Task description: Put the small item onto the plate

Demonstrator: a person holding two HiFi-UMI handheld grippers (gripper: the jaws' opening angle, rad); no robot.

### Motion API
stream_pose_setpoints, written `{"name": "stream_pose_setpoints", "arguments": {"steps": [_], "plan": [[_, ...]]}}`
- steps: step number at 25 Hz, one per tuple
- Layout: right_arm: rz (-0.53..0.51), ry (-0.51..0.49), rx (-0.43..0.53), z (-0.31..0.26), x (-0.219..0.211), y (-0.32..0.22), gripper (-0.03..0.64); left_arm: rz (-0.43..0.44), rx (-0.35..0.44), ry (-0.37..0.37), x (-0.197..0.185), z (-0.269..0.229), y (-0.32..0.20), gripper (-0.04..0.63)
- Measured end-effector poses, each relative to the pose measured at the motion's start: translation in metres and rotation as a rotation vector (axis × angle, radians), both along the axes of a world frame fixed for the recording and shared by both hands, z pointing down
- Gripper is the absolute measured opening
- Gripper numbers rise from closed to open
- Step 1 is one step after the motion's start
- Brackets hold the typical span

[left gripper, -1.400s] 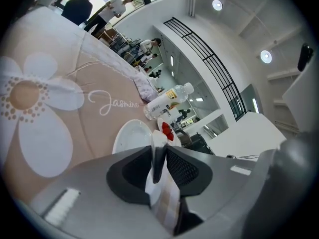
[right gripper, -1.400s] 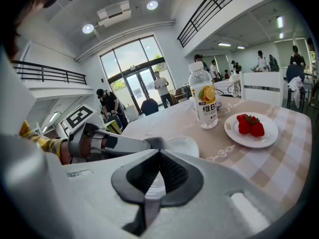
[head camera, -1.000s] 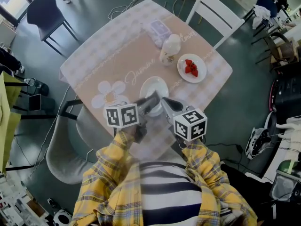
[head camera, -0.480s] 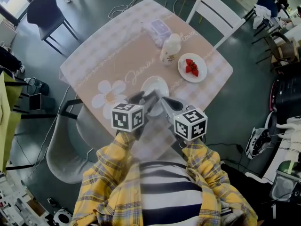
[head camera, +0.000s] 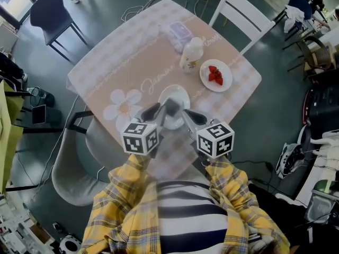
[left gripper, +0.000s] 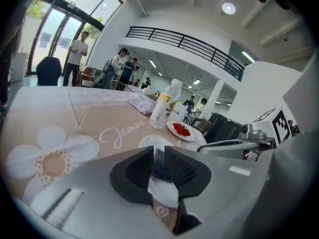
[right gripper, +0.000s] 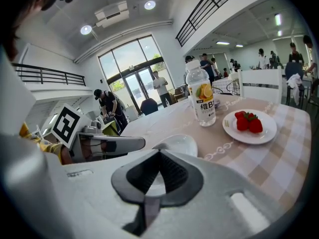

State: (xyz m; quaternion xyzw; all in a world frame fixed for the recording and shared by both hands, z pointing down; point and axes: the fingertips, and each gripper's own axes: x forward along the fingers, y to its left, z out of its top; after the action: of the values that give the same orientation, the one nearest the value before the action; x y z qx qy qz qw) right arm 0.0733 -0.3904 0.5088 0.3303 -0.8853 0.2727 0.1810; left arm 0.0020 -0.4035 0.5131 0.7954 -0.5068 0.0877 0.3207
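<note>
Flowered table [head camera: 122, 62] in a glazed hall — left hand-held gripper [left gripper: 158, 159] closing on small item [left gripper: 163, 190], right hand-held gripper [right gripper: 159, 159] pinched together.

left gripper [head camera: 162, 109]: jaws closing in, small white item [left gripper: 162, 189] pinched between the pads
right gripper [head camera: 189, 118]: jaws together, nothing in them
sleeves [head camera: 123, 192]: yellow plaid, both forearms stretched forward, grippers side by side

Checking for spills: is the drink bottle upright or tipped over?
Upright: the drink bottle stands on its base on the table, neck pointing up.
</note>
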Motion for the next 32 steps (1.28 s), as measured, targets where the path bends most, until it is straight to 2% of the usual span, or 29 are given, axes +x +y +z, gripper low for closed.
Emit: {"name": "stream_pose_setpoints", "arguments": {"steps": [2, 7, 19, 32], "plan": [[0.004, -0.001, 0.0, -0.001, 0.0, 0.002, -0.003, -0.005, 0.016, -0.007, -0.003, -0.002, 0.005, 0.041], [0.017, 0.003, 0.008, -0.003, -0.002, 0.007, -0.003, -0.011, 0.028, 0.012, -0.007, -0.006, 0.018, 0.003], [0.097, 0.037, 0.051, -0.015, -0.015, 0.051, -0.003, 0.068, 0.084, 0.05, -0.023, -0.026, 0.069, 0.003], [0.157, 0.051, 0.076, -0.017, -0.019, 0.105, -0.003, 0.124, 0.102, 0.057, -0.033, -0.027, 0.118, 0.003]]}}
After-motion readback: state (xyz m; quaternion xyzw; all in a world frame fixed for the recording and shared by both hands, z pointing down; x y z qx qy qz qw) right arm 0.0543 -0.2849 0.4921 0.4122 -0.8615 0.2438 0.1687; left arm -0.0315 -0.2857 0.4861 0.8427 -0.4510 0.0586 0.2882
